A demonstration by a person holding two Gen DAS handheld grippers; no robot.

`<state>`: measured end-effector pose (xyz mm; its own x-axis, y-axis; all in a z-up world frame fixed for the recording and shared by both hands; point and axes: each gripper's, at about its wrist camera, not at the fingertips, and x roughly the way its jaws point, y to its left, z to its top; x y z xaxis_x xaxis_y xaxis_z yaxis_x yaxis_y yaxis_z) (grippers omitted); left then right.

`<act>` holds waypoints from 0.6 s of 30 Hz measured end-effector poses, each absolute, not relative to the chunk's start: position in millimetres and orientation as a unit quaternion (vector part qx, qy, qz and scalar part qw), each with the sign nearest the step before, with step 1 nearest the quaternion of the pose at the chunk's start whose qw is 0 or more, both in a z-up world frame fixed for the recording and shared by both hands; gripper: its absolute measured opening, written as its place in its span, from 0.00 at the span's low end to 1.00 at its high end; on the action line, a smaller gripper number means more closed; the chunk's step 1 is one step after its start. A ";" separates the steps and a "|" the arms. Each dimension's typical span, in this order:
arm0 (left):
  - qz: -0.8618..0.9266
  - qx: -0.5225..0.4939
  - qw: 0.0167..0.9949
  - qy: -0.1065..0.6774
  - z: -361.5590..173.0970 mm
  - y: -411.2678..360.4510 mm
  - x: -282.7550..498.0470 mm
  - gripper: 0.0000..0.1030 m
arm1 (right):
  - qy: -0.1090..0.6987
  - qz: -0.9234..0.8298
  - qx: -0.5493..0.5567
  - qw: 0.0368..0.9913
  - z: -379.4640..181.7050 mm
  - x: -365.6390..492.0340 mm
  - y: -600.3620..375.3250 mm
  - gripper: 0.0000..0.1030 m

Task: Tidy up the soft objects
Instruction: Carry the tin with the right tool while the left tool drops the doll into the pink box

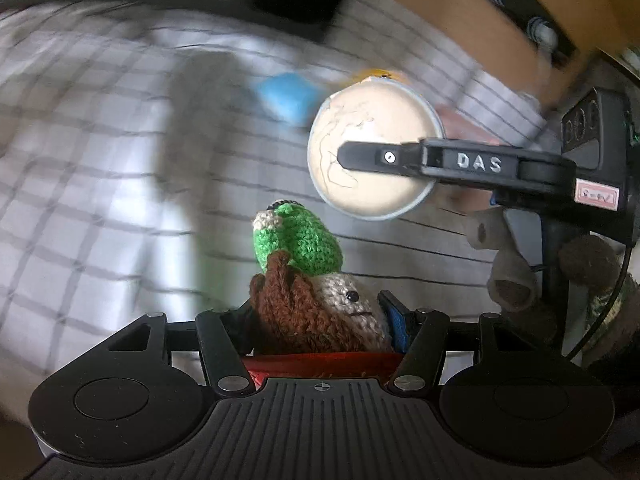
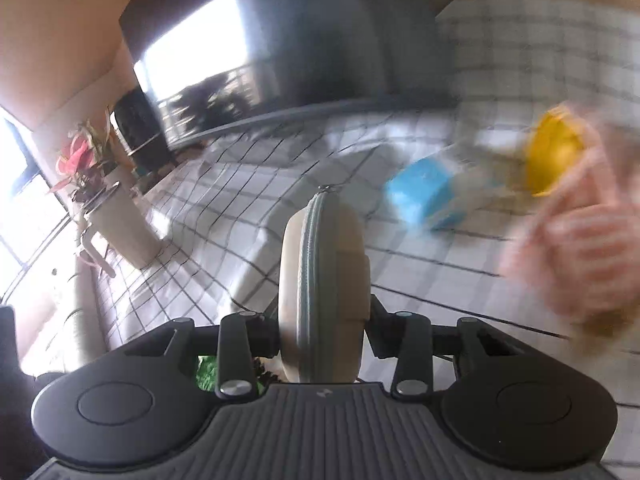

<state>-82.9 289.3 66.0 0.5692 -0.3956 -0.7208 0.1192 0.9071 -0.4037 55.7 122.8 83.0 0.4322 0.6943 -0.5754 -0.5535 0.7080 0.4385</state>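
Two grippers are seen, each loaded. Crocheted doll (image 1: 316, 300) is pinched between left gripper (image 1: 320, 320) jaws. Round zip case (image 2: 324, 292) is clamped edge-on between right gripper (image 2: 324, 320) jaws. Blue block (image 2: 424, 192) lies beyond, on checked cloth (image 2: 224, 208).

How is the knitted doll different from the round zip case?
The knitted doll is fuzzy yarn in brown, green and cream; the round zip case is smooth and plain beige with a grey zip. The doll has a little face with a black eye; the case has none. Both are held up above the checked cloth, each in its own hand-held gripper.
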 end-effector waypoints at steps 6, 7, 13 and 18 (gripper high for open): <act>-0.257 -0.149 0.861 0.413 114.2 223.4 -45.3 0.63 | 0.356 0.260 0.078 0.894 116.1 6.6 3.8 0.38; -0.270 -0.143 0.862 0.405 124.8 209.6 -34.2 0.63 | 0.353 0.234 0.074 0.903 119.5 -1.1 -18.4 0.38; -0.306 -0.150 0.866 0.366 158.8 115.8 56.0 0.63 | 0.337 0.098 0.064 0.934 127.8 -42.3 -129.1 0.38; -0.287 -0.192 0.873 0.343 135.0 47.1 130.9 0.64 | 0.332 0.076 0.083 0.936 122.9 -63.7 -172.8 0.38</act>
